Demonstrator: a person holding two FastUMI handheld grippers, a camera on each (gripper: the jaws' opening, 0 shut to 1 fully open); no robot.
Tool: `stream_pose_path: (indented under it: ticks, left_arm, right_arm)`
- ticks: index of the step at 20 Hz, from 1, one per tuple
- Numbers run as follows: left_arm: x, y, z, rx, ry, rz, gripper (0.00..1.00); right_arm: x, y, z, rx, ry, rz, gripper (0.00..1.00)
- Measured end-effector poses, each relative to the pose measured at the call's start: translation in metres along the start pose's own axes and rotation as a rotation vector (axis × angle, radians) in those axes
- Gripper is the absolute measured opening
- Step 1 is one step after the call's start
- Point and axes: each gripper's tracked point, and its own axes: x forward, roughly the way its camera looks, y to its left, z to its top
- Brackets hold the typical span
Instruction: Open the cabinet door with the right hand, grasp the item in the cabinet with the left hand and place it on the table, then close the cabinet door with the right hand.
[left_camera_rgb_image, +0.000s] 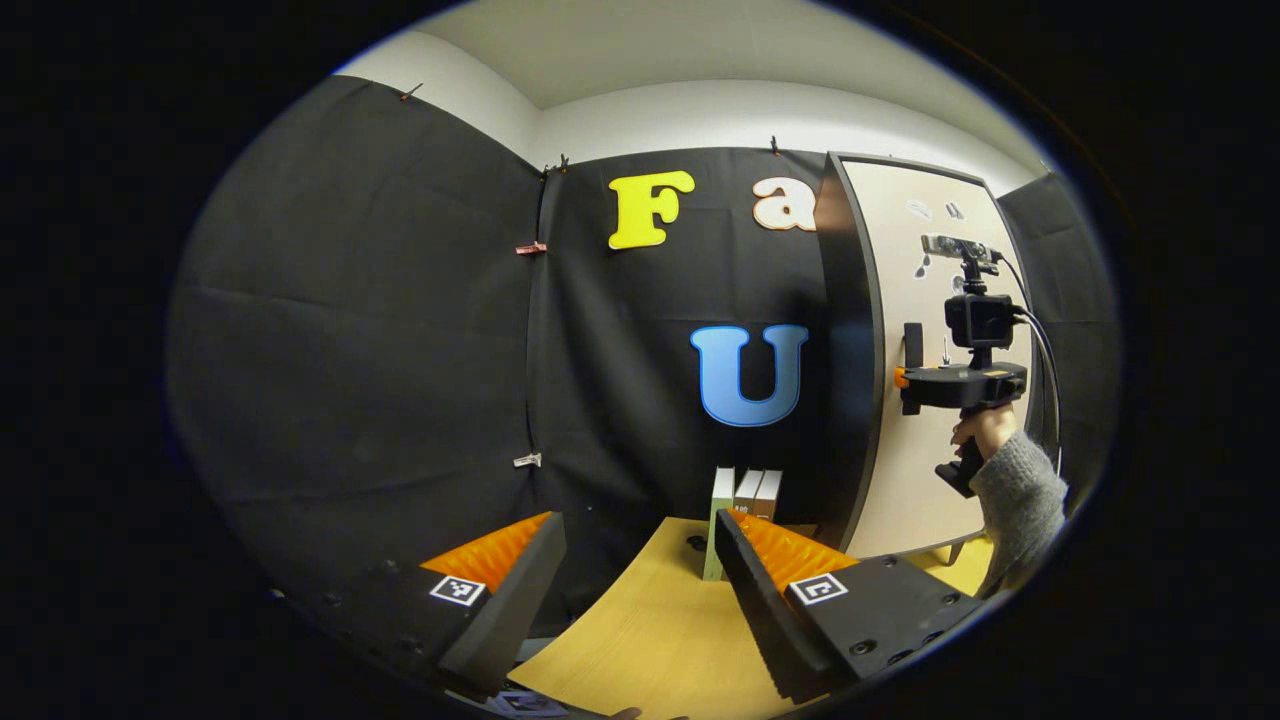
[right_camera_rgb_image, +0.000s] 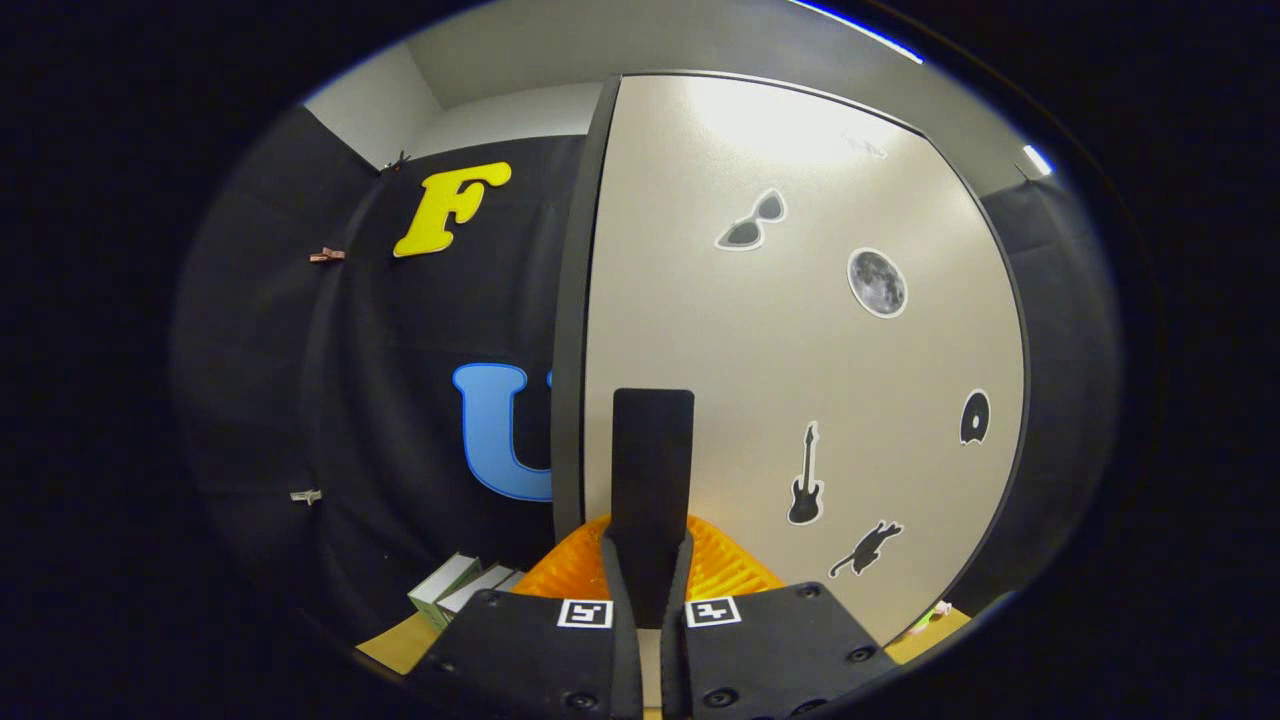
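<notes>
Your left gripper (left_camera_rgb_image: 640, 570) hangs above the wooden worktop (left_camera_rgb_image: 650, 640) with its jaws spread wide and nothing between them. Just past its right finger, three slim boxes (left_camera_rgb_image: 745, 495) stand upright together at the worktop's far edge, against the black wall cloth. Right of them is the cabinet door (left_camera_rgb_image: 925, 440), pale-faced with a dark edge. Your right gripper (right_camera_rgb_image: 648, 560) is at that door, jaws closed tight on the door's upright black handle (right_camera_rgb_image: 652, 470), a hand (left_camera_rgb_image: 985, 430) in a grey sleeve holding it.
</notes>
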Motion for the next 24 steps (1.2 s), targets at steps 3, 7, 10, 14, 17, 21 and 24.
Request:
stream_pose_path:
  ticks: [3, 7, 10, 14, 17, 21, 24]
  left_arm:
    - [-0.005, 0.001, -0.001, -0.001, -0.009, -0.034, 0.95]
    - [-0.016, 0.0, -0.006, 0.011, -0.01, -0.103, 0.95]
    - [-0.026, -0.003, 0.0, 0.024, -0.023, -0.149, 0.95]
    - [-0.037, -0.007, -0.001, 0.029, -0.025, -0.203, 0.94]
    - [-0.044, -0.017, 0.001, 0.027, -0.028, -0.258, 0.94]
    - [-0.05, -0.038, 0.005, 0.03, -0.043, -0.34, 0.95]
    - [-0.054, -0.059, 0.006, 0.035, -0.041, -0.394, 0.94]
  right_arm:
    - [-0.014, 0.002, 0.003, 0.01, 0.007, 0.022, 0.11]
    - [-0.049, -0.004, 0.007, 0.015, 0.005, 0.032, 0.11]
    - [-0.057, -0.005, 0.008, 0.01, 0.018, 0.041, 0.11]
    - [-0.085, -0.011, 0.012, 0.014, 0.025, 0.045, 0.11]
    - [-0.109, -0.022, 0.015, 0.004, 0.027, 0.044, 0.11]
    - [-0.132, -0.037, 0.015, -0.021, 0.039, 0.051, 0.11]
    - [-0.149, -0.051, 0.016, -0.031, 0.037, 0.055, 0.11]
